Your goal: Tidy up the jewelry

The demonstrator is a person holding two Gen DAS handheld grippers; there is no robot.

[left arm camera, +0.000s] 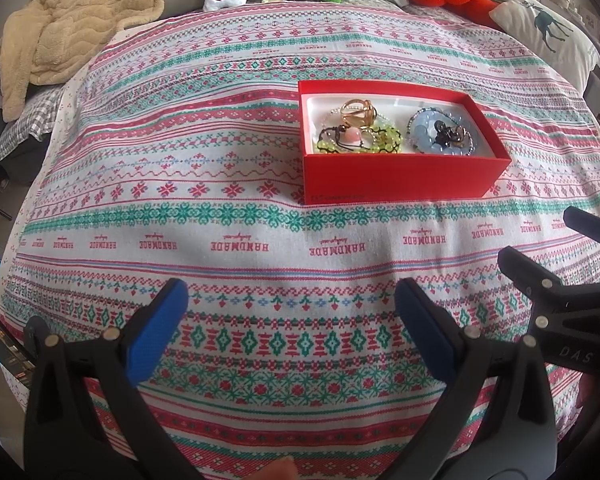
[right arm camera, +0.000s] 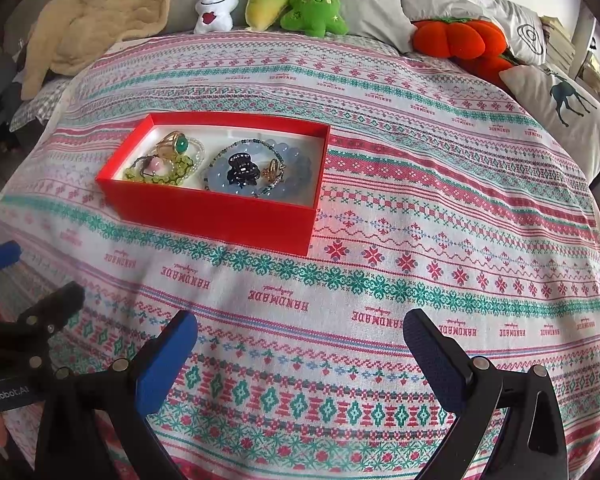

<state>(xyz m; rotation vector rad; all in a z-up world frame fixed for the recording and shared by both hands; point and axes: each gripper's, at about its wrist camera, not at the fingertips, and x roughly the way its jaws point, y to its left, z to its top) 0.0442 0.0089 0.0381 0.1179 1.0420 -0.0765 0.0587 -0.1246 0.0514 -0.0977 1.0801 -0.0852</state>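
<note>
Seemingly near the end of the sorting, the jewelry is seen gathered inside a red box [right arm camera: 216, 210] set on a patterned bedspread [right arm camera: 420, 264], with no loose piece visible on the cloth in either view. Both tools are held low over the bedspread, short of the box and well apart from it. The left gripper [left arm camera: 292, 320] is spread wide and nothing is held between its blue pads; the right gripper [right arm camera: 300, 354] is likewise opened wide and empty.

Inside the box, a gold ring with a green stone [right arm camera: 176, 145] is piled on a green bead bracelet [right arm camera: 160, 174] and a pink charm on a dark cord [right arm camera: 155, 165] at one end. At the other end, a black hair claw [right arm camera: 242, 171] and a small gold piece [right arm camera: 272, 170] are laid on a blue bead bracelet [right arm camera: 296, 160].

Trouble could be caused by the tangle itself: were one strand to be pinched, its neighbours might be dragged up with it and spilled onto the busy pattern, where small pieces would be hard to find. The light box could also be nudged or tipped on the soft bedding if a wall were caught by a finger. The smooth ring might be squeezed out from between the pads. Collision between the two tools, held close side by side, is a further risk.
</note>
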